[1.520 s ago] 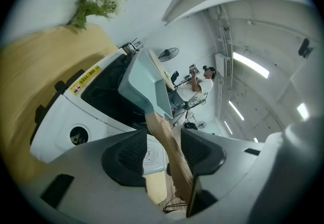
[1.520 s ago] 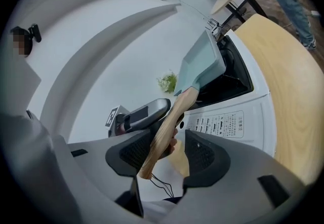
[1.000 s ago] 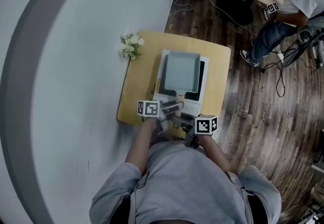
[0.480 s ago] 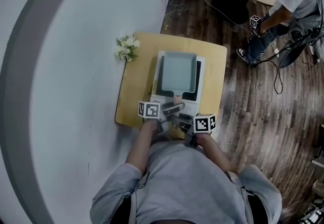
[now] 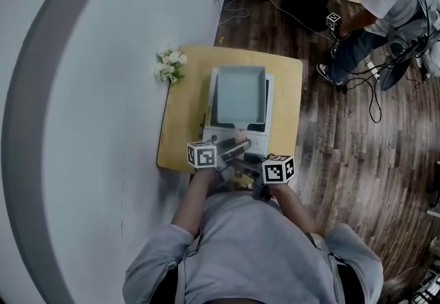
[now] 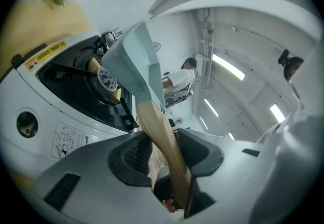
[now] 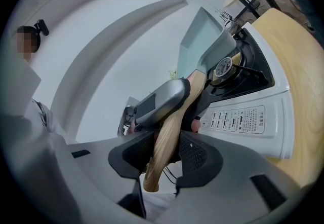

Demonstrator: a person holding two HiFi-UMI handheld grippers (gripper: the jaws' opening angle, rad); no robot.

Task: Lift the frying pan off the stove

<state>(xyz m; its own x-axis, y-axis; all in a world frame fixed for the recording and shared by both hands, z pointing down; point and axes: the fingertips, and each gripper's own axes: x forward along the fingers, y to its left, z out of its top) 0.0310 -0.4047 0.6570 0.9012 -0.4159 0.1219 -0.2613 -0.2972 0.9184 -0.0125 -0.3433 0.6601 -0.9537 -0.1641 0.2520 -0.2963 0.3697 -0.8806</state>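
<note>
Holding frying pan (image 5: 239, 95) handle (image 6: 152, 121), left tool (image 6: 164, 157), right tool (image 7: 167, 154) (over stove (image 7: 243, 116))

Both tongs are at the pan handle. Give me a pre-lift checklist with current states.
1. Left tongs gripping pan handle: ok, jaws just closed onto it.
2. Right tongs gripping pan handle near its end: ok, jaws just closed onto it.
3. Frying pan empty: ok, nothing visible inside.
4. Pan resting on stove or already raised: cannot tell.
5. Flowers out of the way: ok, apart from stove, at table edge.
</note>
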